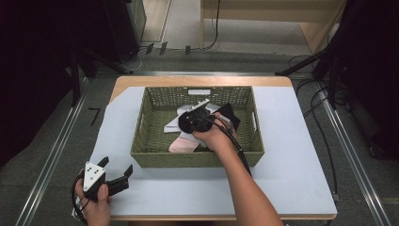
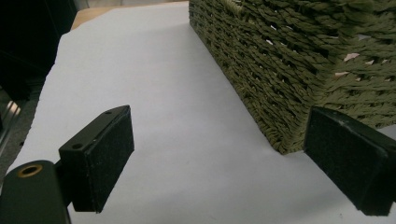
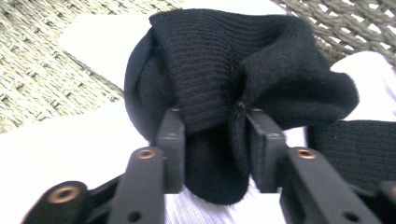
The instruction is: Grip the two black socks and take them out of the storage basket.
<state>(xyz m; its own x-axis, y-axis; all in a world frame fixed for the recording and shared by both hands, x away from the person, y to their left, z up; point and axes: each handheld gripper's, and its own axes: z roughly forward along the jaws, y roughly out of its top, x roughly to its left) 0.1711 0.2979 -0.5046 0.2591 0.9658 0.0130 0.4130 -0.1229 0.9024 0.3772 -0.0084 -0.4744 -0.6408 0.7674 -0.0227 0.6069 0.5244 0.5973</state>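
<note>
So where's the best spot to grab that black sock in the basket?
Grip the bunched ribbed fold of the black sock, coming from above. It stands up off the white cloth beneath, and the right gripper is already shut on it there.

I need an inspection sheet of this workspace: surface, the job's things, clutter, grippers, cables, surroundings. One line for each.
Surface: table under a pale sheet, wood at the edges.
Job's things: woven basket holding a black sock, white cloths and a pink cloth.
Clutter: nothing seen.
Grippers: right gripper inside the basket, fingers pinching the black sock; left gripper open near the table's front left corner, beside the basket.
Cables: one trails from the right gripper along the forearm; more on the floor.
Surroundings: dark stands, floor rails, a wooden bench behind.
</note>
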